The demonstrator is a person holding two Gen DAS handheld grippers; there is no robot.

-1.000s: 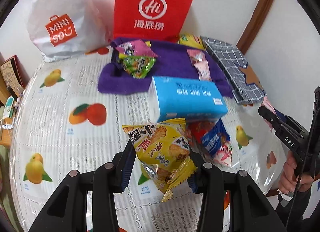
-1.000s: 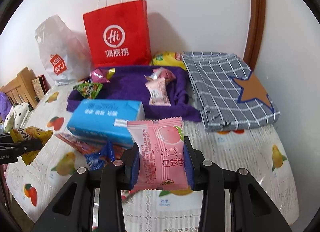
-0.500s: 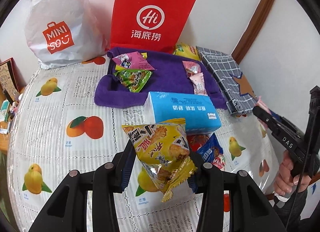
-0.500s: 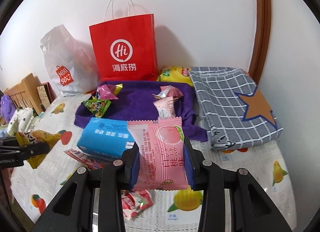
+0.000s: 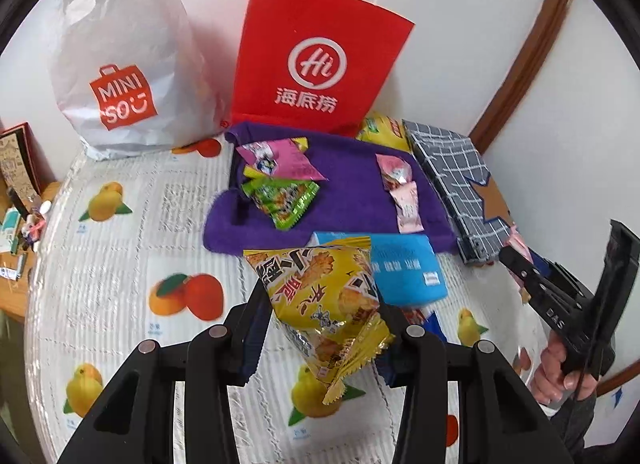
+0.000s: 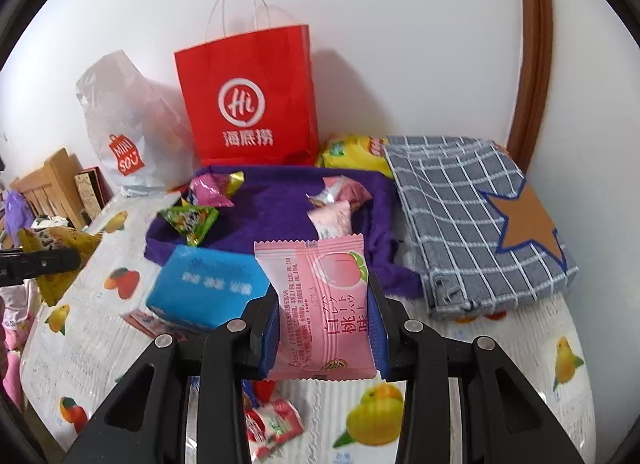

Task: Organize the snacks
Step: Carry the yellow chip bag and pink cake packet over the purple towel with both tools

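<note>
Nearer since before: red "Hi" bag (image 5: 316,60), white "MINISO" bag (image 5: 120,64).

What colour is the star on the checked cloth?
The star on the checked cloth is brown with a blue edge, clearest in the right wrist view.

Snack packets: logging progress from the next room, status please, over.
Left gripper shut on yellow chip packet. Right gripper shut on pink peach packet. Both lifted, short of purple cloth. Blue tissue pack lies between.
</note>
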